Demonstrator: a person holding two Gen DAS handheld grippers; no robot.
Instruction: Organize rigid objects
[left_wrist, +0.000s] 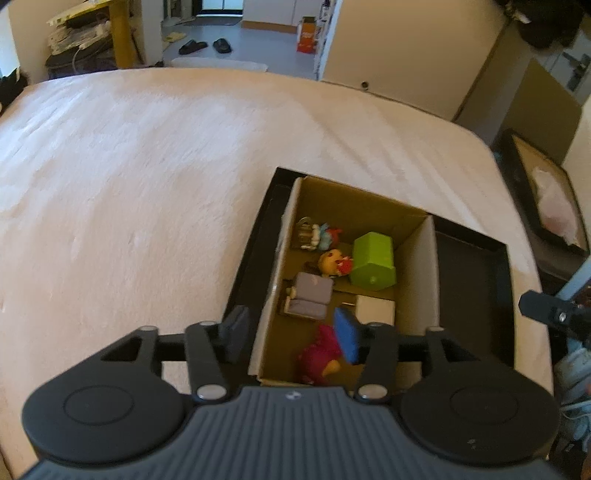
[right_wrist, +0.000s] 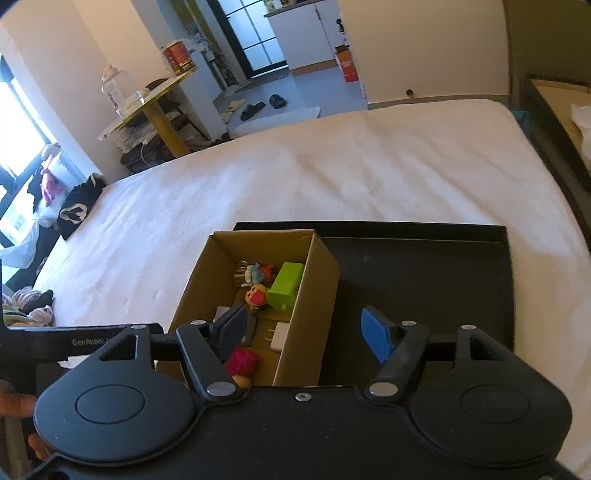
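The box (left_wrist: 417, 236), an open cardboard carton, stands at the left end of a black tray (left_wrist: 476, 273) that lies on a white bed (left_wrist: 147, 177). The box contains a green block (left_wrist: 373, 264), a yellow figure (left_wrist: 332, 263), a blue-haired figure (left_wrist: 321, 234), a grey sofa (left_wrist: 310, 295), a white cube (left_wrist: 375, 310) and a magenta toy (left_wrist: 317, 356); all lie on the box floor, close together. The left gripper (left_wrist: 291, 338) hangs above the near end of the box, jaws released and nothing between them; its blue pad is over the magenta toy and its grey pad is outside the left wall. The right gripper (right_wrist: 306, 332) is also released and empty, straddling the right wall of the box, grey pad over the box interior and blue pad over the bare tray.
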